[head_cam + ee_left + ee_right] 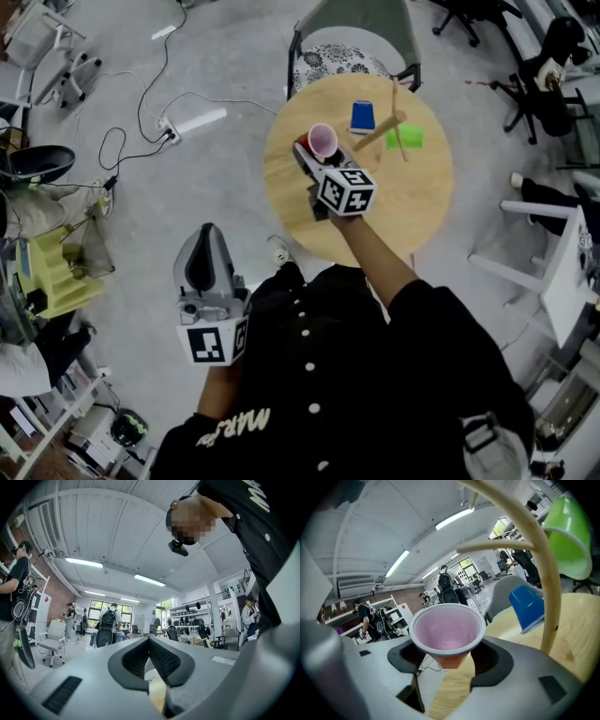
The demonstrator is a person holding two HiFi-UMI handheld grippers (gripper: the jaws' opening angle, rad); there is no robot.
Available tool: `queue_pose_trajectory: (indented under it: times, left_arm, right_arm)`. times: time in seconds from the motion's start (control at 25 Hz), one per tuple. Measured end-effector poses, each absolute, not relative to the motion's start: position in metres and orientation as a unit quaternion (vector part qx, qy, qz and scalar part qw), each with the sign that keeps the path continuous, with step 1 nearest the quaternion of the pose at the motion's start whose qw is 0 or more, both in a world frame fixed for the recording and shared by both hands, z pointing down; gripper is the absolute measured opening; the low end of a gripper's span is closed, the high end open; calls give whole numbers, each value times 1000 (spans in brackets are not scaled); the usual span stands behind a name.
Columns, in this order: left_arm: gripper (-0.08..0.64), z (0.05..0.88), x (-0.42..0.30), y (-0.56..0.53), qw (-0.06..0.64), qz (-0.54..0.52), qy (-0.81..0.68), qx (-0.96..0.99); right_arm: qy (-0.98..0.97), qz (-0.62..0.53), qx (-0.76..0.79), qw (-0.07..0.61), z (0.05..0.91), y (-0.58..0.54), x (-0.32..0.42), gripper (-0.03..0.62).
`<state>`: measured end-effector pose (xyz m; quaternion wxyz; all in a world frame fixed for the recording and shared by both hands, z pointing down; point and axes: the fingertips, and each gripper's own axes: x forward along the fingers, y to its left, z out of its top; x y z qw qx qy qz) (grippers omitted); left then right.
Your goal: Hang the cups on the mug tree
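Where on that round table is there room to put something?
On the round wooden table, bare wood lies along the right side and near edge, beside the green plastic cup. The middle and far side are crowded: wooden mug tree, blue plastic cup, right hand-held gripper holding a pink plastic cup.

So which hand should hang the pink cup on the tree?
Right. The right tool grips the pink plastic cup beside the wooden mug tree; the left tool is shut, empty and away from the round wooden table.
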<state>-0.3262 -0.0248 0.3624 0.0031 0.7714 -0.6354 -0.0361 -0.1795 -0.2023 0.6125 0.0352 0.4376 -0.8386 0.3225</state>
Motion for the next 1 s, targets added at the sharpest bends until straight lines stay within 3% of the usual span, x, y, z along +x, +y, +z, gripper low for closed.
queue_pose_trajectory:
  times: [0.4, 0.6, 0.8, 1.0]
  left_arm:
    - [-6, 344, -291, -22, -7, -45, -611, 790]
    - [-6, 338, -278, -23, -12, -40, -602, 797]
    - [-5, 334, -266, -23, -24, -37, -596, 802]
    - [-6, 330, -251, -19, -28, -38, -587, 808]
  right_arm:
    - [-781, 428, 423, -167, 547, -213, -135, 288]
    - [-785, 430, 336, -294, 504, -222, -130, 287]
    - [-731, 486, 346, -330, 531, -221, -101, 279]
    - [-653, 557, 311, -409, 539, -217, -81, 279]
